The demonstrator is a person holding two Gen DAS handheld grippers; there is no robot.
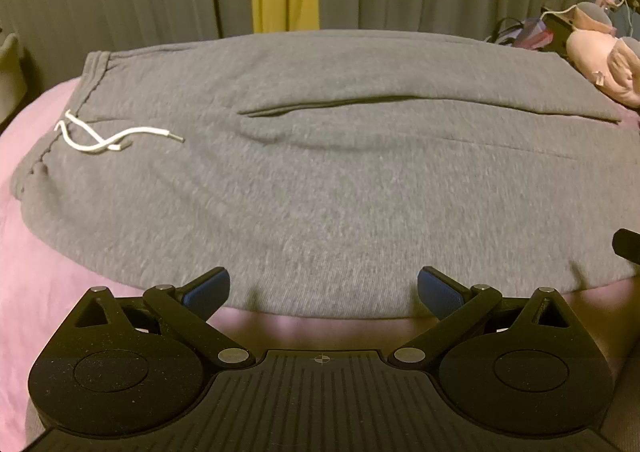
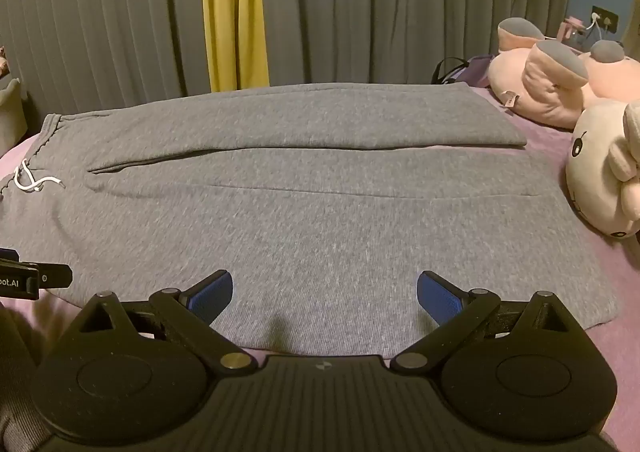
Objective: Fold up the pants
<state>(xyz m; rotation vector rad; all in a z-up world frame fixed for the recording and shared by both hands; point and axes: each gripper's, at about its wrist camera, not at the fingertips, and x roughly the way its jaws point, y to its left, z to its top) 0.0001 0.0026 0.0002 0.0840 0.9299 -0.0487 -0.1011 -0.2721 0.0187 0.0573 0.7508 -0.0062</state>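
Grey sweatpants [image 1: 320, 188] lie flat across a pink bed [image 1: 36, 252], waistband at the left with a white drawstring [image 1: 104, 138], legs running right. They also show in the right wrist view [image 2: 320, 220], with the drawstring [image 2: 34, 180] at far left. My left gripper [image 1: 323, 292] is open and empty, just above the near edge of the pants. My right gripper [image 2: 325, 298] is open and empty over the near leg. The left gripper's side [image 2: 24, 278] shows at the left edge of the right wrist view.
Pink and cream plush toys [image 2: 600, 156] sit at the bed's right side, close to the leg ends; they also show in the left wrist view [image 1: 604, 52]. Grey curtains [image 2: 400, 12] with a yellow strip [image 2: 234, 12] hang behind the bed.
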